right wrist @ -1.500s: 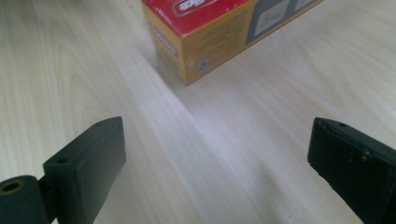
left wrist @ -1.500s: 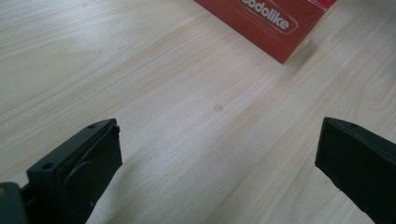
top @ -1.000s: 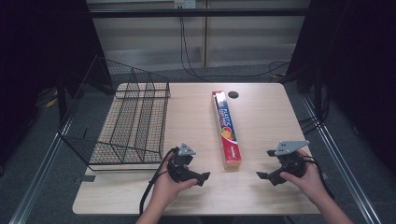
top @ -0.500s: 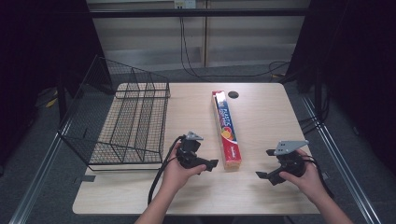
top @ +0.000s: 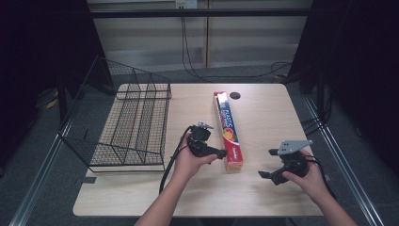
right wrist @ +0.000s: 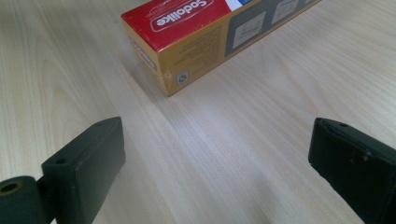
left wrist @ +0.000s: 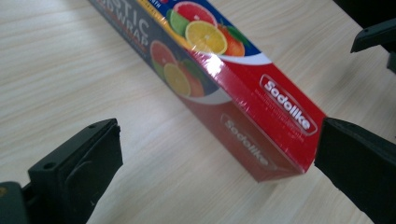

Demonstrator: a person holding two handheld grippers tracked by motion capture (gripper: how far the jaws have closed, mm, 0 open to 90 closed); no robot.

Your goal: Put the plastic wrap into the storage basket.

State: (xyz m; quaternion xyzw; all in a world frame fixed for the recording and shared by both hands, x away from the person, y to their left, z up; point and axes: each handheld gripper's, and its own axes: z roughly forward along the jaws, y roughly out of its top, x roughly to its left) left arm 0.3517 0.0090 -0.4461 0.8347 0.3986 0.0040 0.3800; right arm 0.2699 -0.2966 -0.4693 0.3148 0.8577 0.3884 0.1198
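- My left gripper (top: 212, 151) sits at the near end of the box of plastic wrap (top: 227, 130), with its jaws spread wide; in the left gripper view the red end of the box (left wrist: 261, 121) lies between them, untouched.
- The box lies flat on the table (top: 263, 197), lengthwise away from me, near the middle, just right of the wire basket (top: 127, 127).
- My right gripper (top: 273, 169) waits well to the right of the box end, jaws also apart and gripping nothing; its own view looks at the box's red and yellow corner (right wrist: 187, 42) from a little way off.
- I judge that the step in hand is taking hold of the box by its near end with the left gripper.
- To do that well, I should bring the jaws squarely across the narrow width, one pad on each long side, and go a little further along than the very tip, so the cardboard does not twist out.
- A long box held by one end will want to droop, so a firm and level close matters; the right gripper could steady the far part.
- The wire basket stands to the left, its dividers forming slots, and I see nothing in them.
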